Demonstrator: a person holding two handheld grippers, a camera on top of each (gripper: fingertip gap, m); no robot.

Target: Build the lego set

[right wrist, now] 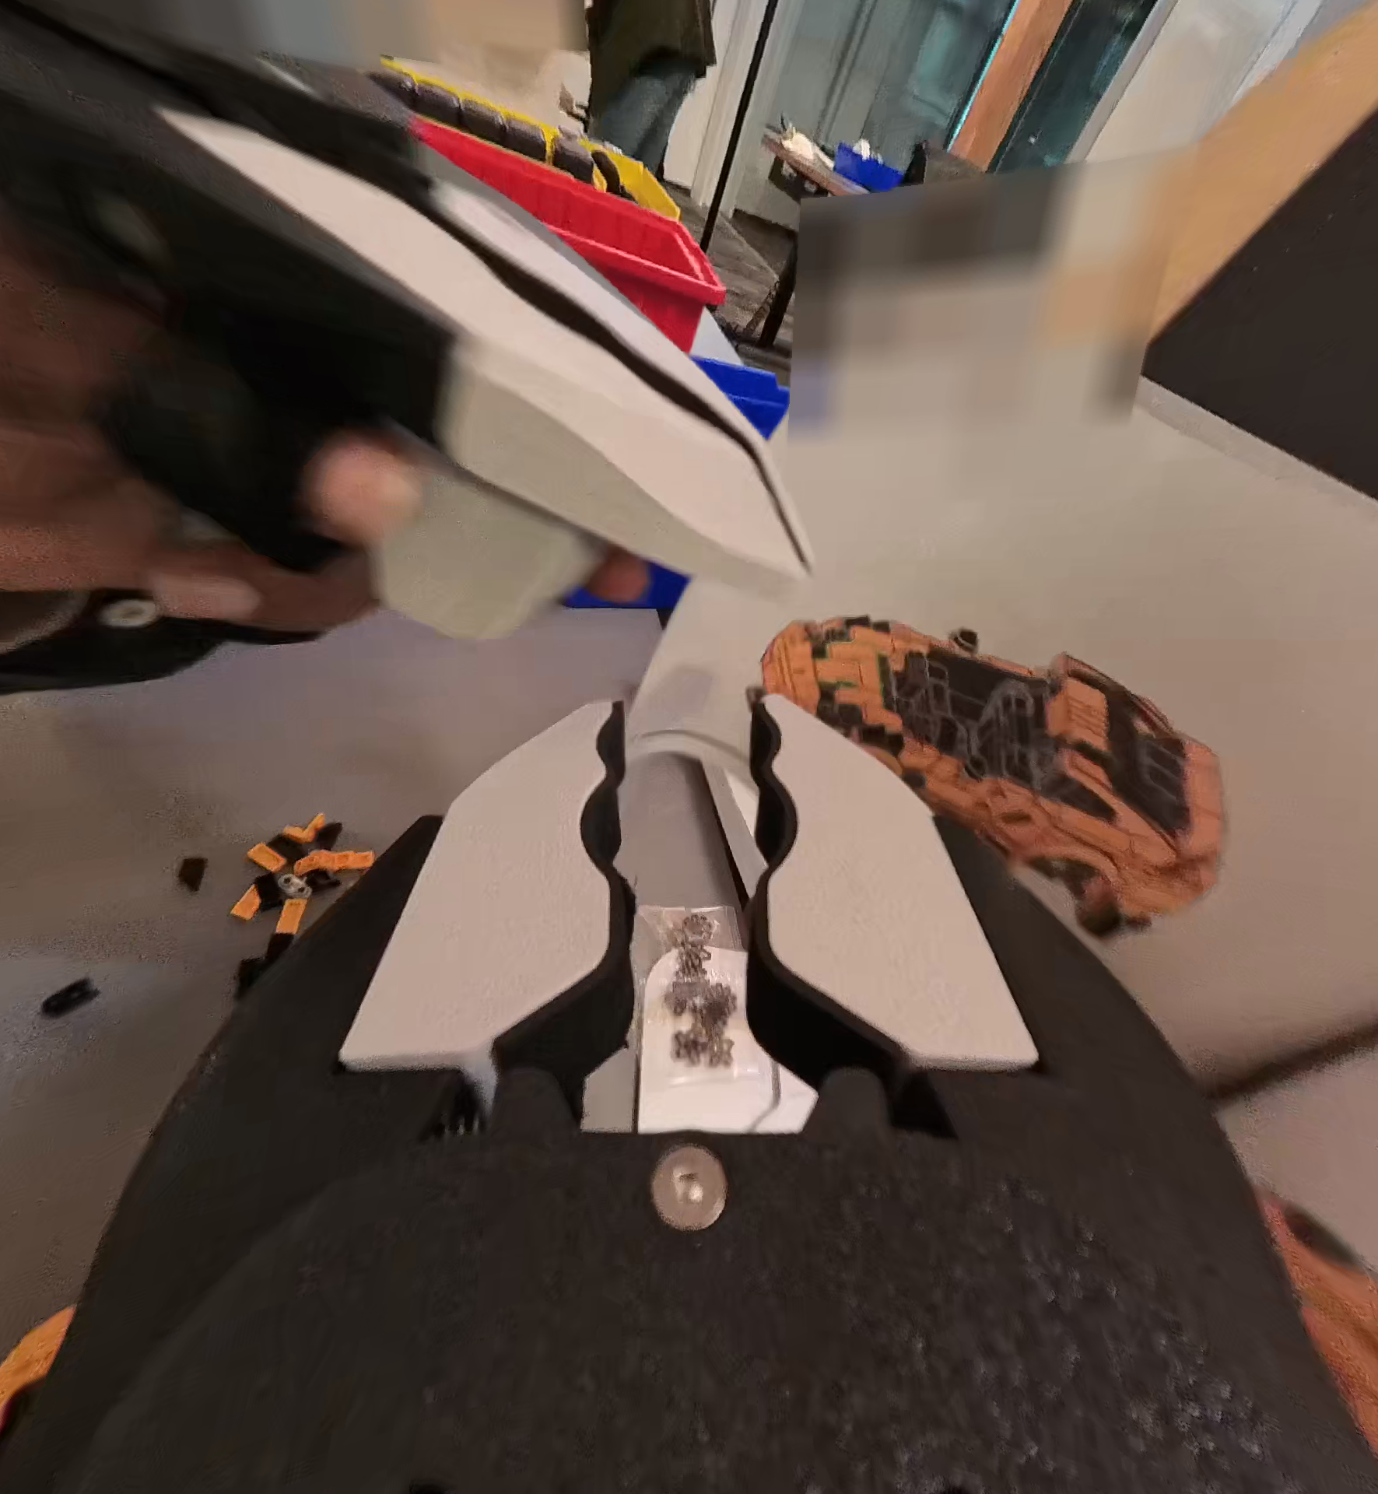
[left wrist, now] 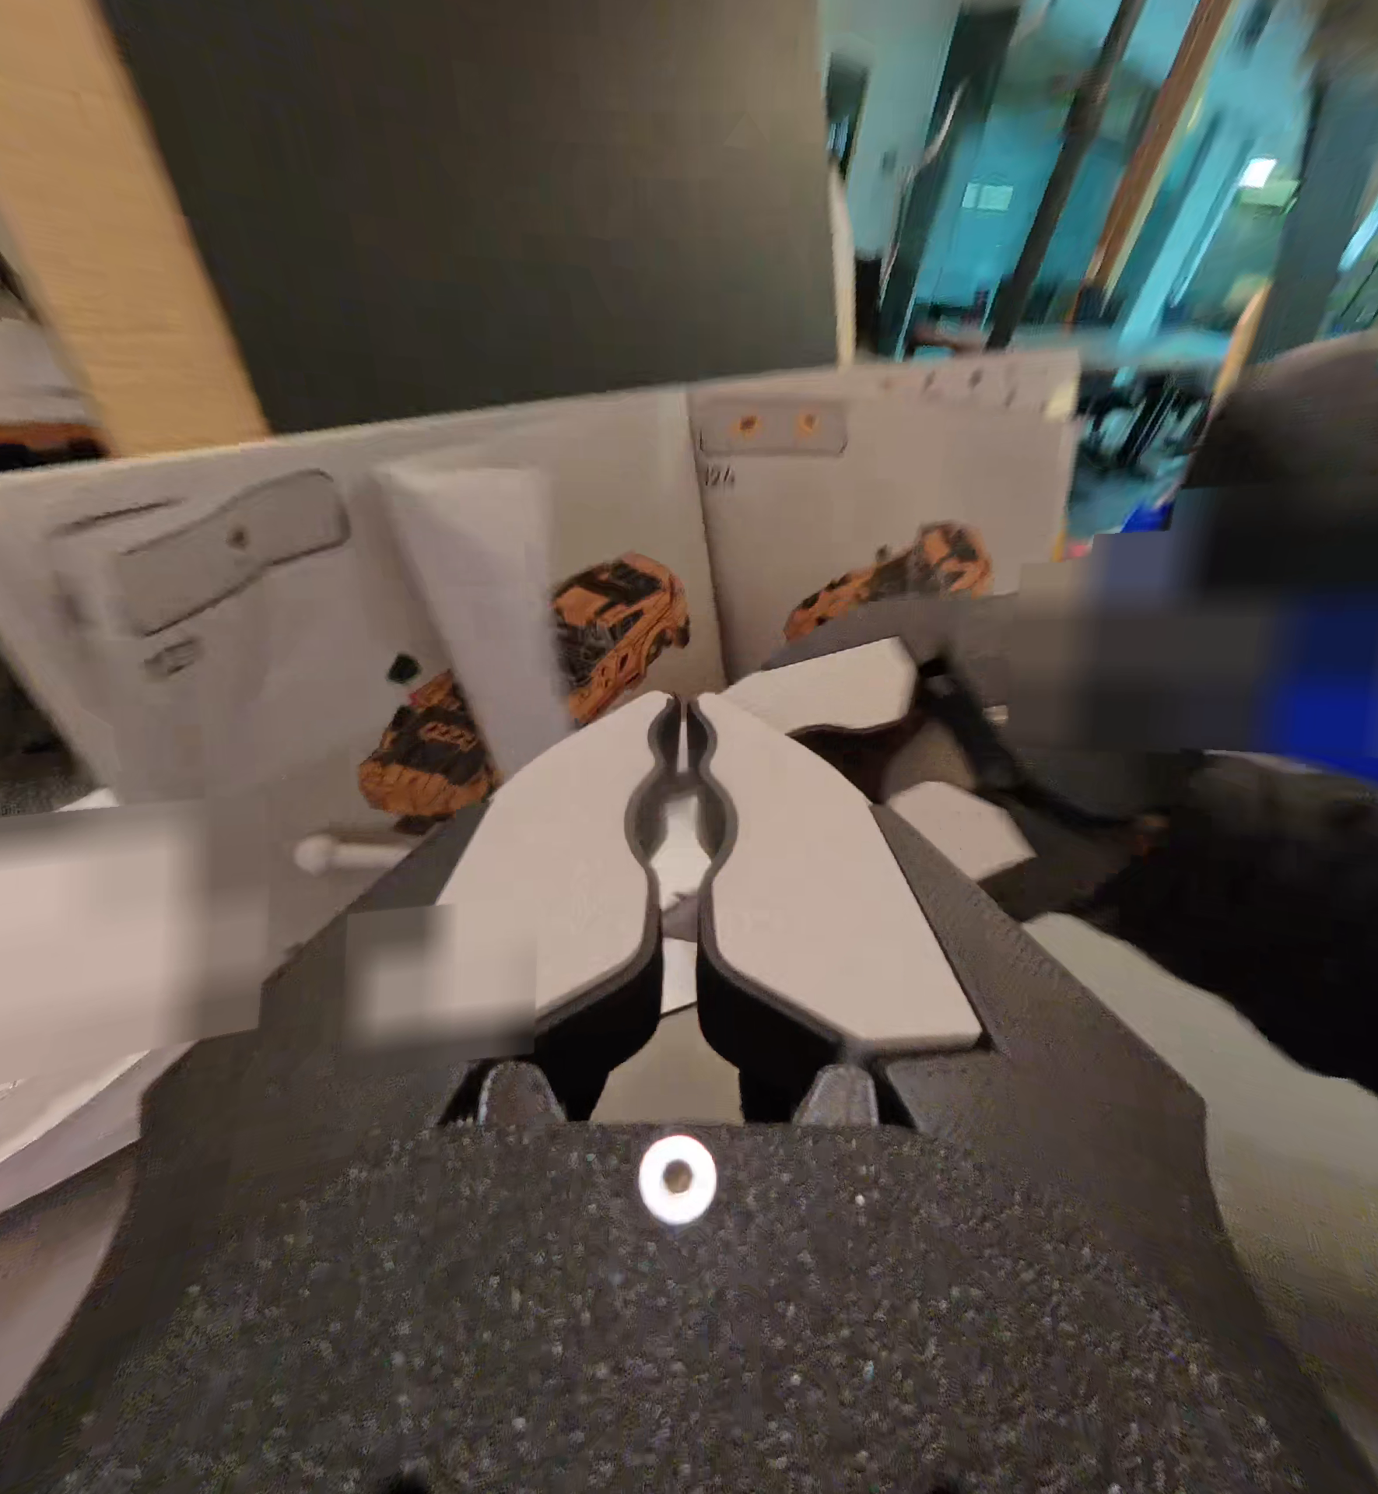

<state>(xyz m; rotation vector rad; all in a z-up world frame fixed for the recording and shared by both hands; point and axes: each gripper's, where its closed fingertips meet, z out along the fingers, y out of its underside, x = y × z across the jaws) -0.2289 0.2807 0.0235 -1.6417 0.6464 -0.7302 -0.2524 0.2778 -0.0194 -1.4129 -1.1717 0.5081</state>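
Hovering over the open instruction booklet, the left gripper has its fingers nearly touching, empty. The right gripper gapes, empty, above a clear parts bag; loose orange and black pieces lie on the table.

Left gripper: fingers closed tip to tip, nothing visible between them. Beyond stands an open instruction booklet, its pages showing pictures of an orange and black car. The right gripper shows partly, just right of the tips. View blurred.
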